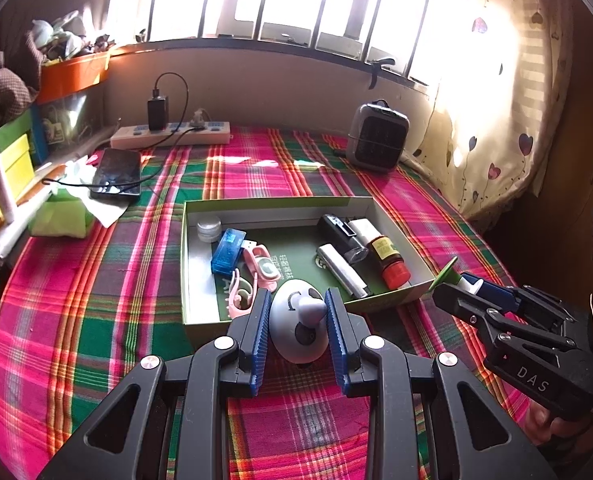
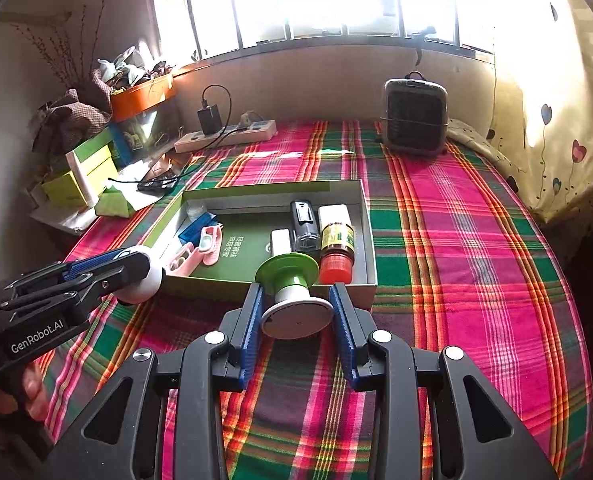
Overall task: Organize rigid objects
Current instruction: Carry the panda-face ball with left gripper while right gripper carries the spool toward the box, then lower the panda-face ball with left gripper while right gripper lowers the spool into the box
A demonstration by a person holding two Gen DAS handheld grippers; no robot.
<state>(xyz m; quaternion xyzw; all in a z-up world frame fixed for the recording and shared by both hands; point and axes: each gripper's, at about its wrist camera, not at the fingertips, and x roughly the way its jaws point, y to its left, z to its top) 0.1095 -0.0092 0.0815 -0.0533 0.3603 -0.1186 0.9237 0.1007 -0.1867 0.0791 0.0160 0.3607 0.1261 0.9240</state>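
Left gripper (image 1: 297,312): clenched on egg-shaped panda figure (image 1: 296,322), blue pads pressed to both sides, held above near edge of open box (image 1: 200,204). Right gripper (image 2: 297,306): clenched on spool-shaped piece (image 2: 294,300), green disc forward, white disc between pads, held over near right corner of box.

Box: placed on plaid cloth (image 2: 456,240), toward middle of surface. Contents, left side: blue USB device (image 1: 227,250), pink clips (image 1: 256,272), small round tin (image 1: 209,228). Contents, right side: black lighter-like item (image 1: 342,236), silver tube (image 1: 342,270), bottle with red cap (image 1: 390,262).

Far edge: power strip (image 1: 172,134) at left, small heater (image 1: 378,136) at right. Phone (image 1: 116,174) near left edge.
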